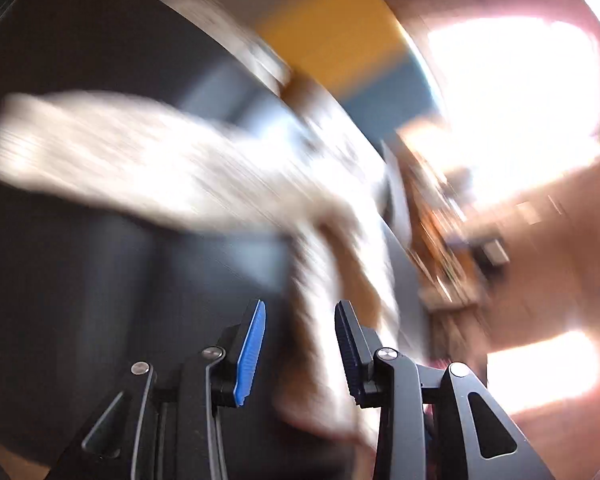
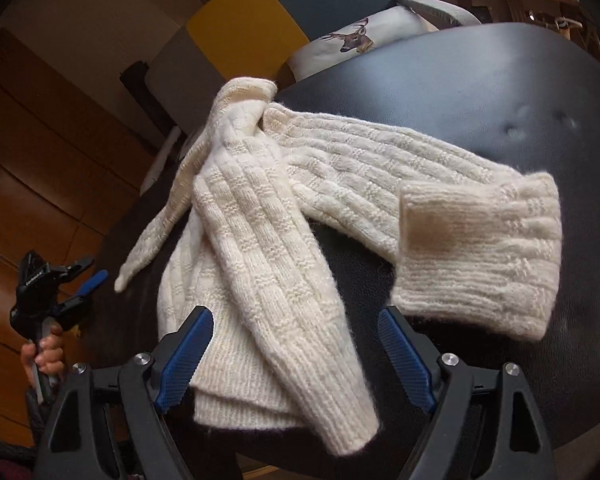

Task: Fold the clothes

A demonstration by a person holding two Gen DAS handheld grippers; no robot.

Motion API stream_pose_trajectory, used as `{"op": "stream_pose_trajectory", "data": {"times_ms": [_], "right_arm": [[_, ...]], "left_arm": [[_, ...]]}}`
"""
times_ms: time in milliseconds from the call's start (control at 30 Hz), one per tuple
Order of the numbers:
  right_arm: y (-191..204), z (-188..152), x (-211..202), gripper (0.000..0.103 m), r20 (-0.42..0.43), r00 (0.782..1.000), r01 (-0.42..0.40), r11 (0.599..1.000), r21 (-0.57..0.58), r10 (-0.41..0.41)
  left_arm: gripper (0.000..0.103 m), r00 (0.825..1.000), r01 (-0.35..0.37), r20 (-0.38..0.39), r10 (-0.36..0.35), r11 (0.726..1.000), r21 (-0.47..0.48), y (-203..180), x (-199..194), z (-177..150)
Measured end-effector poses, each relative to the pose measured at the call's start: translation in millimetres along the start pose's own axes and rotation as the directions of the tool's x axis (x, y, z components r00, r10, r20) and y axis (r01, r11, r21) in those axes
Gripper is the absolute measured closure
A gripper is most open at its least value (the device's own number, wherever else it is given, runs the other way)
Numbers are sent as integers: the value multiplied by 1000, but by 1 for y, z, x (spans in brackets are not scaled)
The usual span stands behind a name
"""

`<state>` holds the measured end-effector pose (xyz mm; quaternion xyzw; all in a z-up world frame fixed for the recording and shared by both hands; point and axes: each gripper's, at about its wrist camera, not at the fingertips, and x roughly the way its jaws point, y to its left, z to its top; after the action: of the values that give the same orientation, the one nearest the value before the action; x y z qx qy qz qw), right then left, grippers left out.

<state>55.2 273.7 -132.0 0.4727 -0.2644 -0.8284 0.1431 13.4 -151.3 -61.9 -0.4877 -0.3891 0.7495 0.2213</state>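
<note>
Blurred by motion, the left wrist view shows the left gripper (image 1: 300, 350) with jaws apart and empty, the cream knit garment (image 1: 148, 160) smeared across a dark table (image 1: 80, 80) beyond. Sharper, the right wrist view shows the right gripper (image 2: 296, 354) spread wide around the garment's near edge, gripping nothing, with the knit lying crumpled on the table and the left gripper held apart at far left.

The right gripper (image 2: 296, 354) has black plastic arms with triangular cut-outs, round silver screws at the joints and ridged blue pads (image 2: 184, 360). The left gripper (image 1: 300, 352) is built alike: one pad bright blue, one dark navy. Its black body carries small white lettering, above the hand (image 2: 46, 354) gripping its handle.
</note>
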Motion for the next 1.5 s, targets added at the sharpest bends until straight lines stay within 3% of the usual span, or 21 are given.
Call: {"op": "stream_pose_trajectory", "data": {"times_ms": [100, 200, 333, 400, 567, 633, 733, 900, 967, 1033, 1167, 1267, 1433, 1500], "right_arm": [[-14, -14, -6, 16, 7, 1000, 14, 999, 53, -15], [-24, -25, -6, 16, 4, 999, 41, 995, 92, -41], [-30, -27, -9, 16, 25, 999, 24, 995, 96, -27], [-31, -27, -9, 16, 32, 999, 24, 996, 90, -27], [-32, -28, -12, 16, 58, 998, 23, 996, 82, -28], [-32, -29, -12, 16, 68, 997, 22, 997, 79, -28], [-33, -30, -21, 16, 87, 996, 16, 997, 79, -23], [-28, -17, -32, 16, 110, 994, 21, 999, 46, -26], [-20, -4, -26, 16, 106, 994, 37, 999, 21, -39], [-13, 10, -15, 16, 97, 994, 56, 998, 5, -56], [11, 41, 17, 16, 90, 988, 133, 988, -81, -125], [33, 62, 45, 16, 88, 975, 215, 960, -177, -202], [36, 88, 98, 16, 15, 917, 388, 879, -278, -399], [27, 86, 105, 16, -3, 897, 422, 857, -295, -442]], "left_arm": [[67, 973, 93, -216, -80, 994, 49, -45, 73, -31], [67, 935, 99, -346, -72, 993, 60, -76, 130, -51], [66, 905, -47, -421, 66, 997, 57, -86, 181, -72], [66, 901, -65, -429, 73, 997, 33, -82, 190, -77], [69, 920, -111, -375, 117, 993, 38, -85, 180, -81], [96, 924, -133, -356, 139, 990, 42, -85, 189, -77], [97, 946, -78, -315, 75, 997, 3, -90, 187, -63], [97, 982, 97, -170, -86, 994, 56, -94, 82, -35], [97, 992, 102, -83, -94, 990, 102, -87, 38, -22], [97, 999, 50, 2, -51, 993, 109, -68, 0, -11], [97, 989, -100, 112, 96, 995, 27, -5, -48, -4], [98, 965, -203, 157, 210, 977, -58, 40, -62, -10], [99, 947, -243, 163, 276, 950, -195, 104, -78, -20], [99, 950, -249, 147, 276, 952, -175, 106, -74, -23]]}}
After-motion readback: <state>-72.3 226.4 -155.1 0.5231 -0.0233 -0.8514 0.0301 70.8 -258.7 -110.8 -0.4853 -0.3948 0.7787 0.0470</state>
